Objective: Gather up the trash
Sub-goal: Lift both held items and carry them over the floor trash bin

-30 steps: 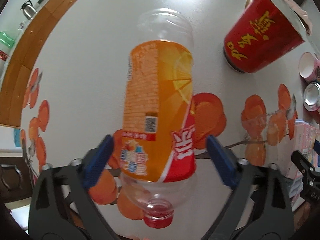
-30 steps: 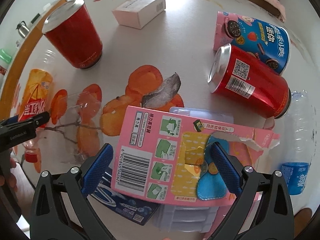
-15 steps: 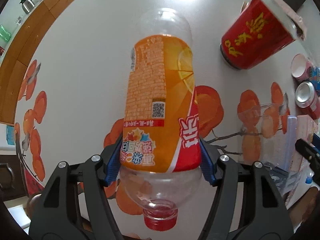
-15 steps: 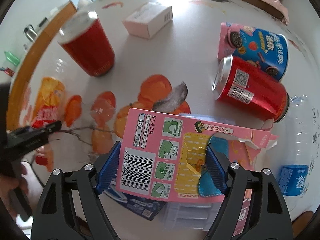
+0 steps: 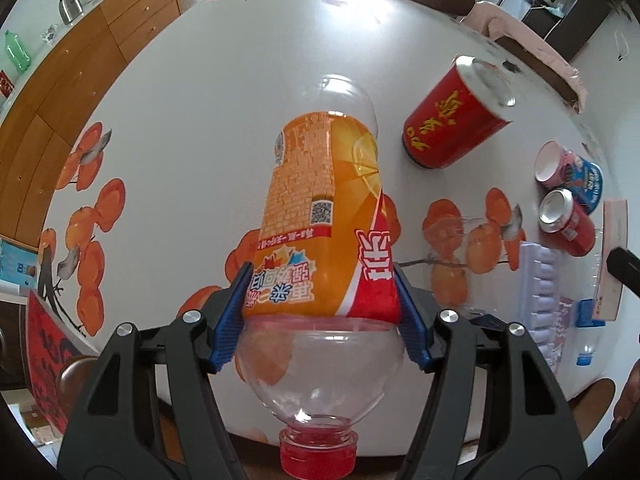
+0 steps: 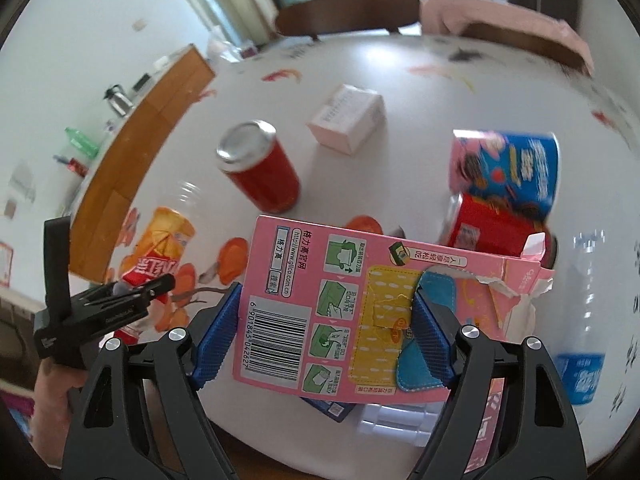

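Note:
My left gripper [image 5: 322, 312] is shut on an empty clear bottle [image 5: 320, 220] with an orange label and a red cap; its blue pads press both sides of the label, and the bottle hangs above the white table [image 5: 208, 92]. In the right wrist view my right gripper [image 6: 326, 332] is shut on a torn pink snack box [image 6: 360, 308], lifted off the table. The left gripper [image 6: 120, 304] and its bottle [image 6: 160, 248] show at the left of that view, held by a hand [image 6: 52, 408].
On the table stand an upright red can [image 6: 260, 168], a small pink-white box [image 6: 348, 118], a lying blue-pink cookie tub [image 6: 508, 172] and a lying red can [image 6: 492, 228]. A clear bottle with blue label [image 6: 588, 320], a plastic tray [image 5: 540, 292] and wrappers lie near the front edge. A wooden cabinet [image 5: 80, 68] runs along the left.
Both grippers closed on their items, the left on the bottle and the right on the pink box, then lifted them up off the table. The table now looks farther away.

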